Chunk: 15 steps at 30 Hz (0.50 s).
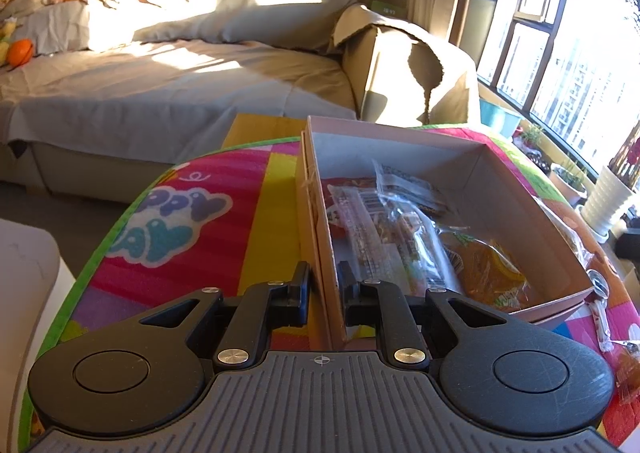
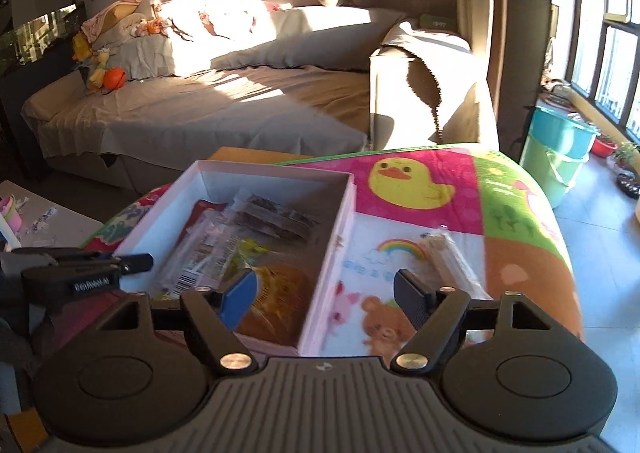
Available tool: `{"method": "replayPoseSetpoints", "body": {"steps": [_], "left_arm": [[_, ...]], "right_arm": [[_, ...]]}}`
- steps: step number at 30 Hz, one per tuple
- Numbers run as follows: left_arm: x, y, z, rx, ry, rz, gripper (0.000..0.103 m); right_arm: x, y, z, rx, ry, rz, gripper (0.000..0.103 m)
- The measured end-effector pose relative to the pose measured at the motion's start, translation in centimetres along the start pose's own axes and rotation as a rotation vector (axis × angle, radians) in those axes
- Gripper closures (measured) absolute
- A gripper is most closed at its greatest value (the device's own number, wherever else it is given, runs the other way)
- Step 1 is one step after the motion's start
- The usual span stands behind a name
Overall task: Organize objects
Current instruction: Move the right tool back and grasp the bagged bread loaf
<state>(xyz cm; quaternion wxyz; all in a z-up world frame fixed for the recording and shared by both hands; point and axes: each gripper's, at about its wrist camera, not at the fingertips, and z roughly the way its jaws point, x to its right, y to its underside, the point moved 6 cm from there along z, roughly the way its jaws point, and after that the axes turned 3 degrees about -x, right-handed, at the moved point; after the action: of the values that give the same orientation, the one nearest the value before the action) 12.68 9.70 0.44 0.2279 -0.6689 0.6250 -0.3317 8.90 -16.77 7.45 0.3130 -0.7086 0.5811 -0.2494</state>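
A pale pink cardboard box (image 1: 532,209) (image 2: 280,173) sits on a colourful cartoon mat and holds several snack packets (image 1: 404,221) (image 2: 224,249). My left gripper (image 1: 324,289) is shut on the box's left wall, one finger outside and one inside. In the right wrist view it shows at the left (image 2: 136,263). My right gripper (image 2: 326,293) is open, straddling the box's near right corner, blue-padded finger (image 2: 238,299) inside over an orange packet (image 2: 276,297). A clear wrapped snack (image 2: 448,257) lies on the mat right of the box.
The mat (image 2: 520,213) covers a rounded table. A sofa (image 1: 160,85) with a grey sheet stands behind. Stacked teal and green buckets (image 2: 560,149) and plant pots (image 1: 608,197) stand by the window on the right. Small wrapped items (image 1: 624,365) lie at the mat's right edge.
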Motion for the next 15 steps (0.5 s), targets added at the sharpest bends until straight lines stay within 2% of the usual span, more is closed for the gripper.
{"method": "replayPoseSetpoints", "body": {"steps": [4,8,11,15], "left_arm": [[-0.1,0.0,0.0,0.000,0.000,-0.005,0.086],[0.0,0.0,0.0,-0.001,-0.002,-0.007,0.086],[-0.1,0.0,0.0,-0.002,-0.001,-0.008,0.086],[-0.1,0.0,0.1,-0.003,-0.002,-0.008,0.087]], "right_arm": [[4.2,3.8,-2.1,-0.021,0.127,0.048,0.012],[8.1,7.8,-3.0,-0.088,0.181,0.200,0.008],[9.7,10.2,-2.9,-0.132,0.135,0.328,0.008],[9.3,12.6,-2.3,-0.186,0.008,0.486,0.007]]}}
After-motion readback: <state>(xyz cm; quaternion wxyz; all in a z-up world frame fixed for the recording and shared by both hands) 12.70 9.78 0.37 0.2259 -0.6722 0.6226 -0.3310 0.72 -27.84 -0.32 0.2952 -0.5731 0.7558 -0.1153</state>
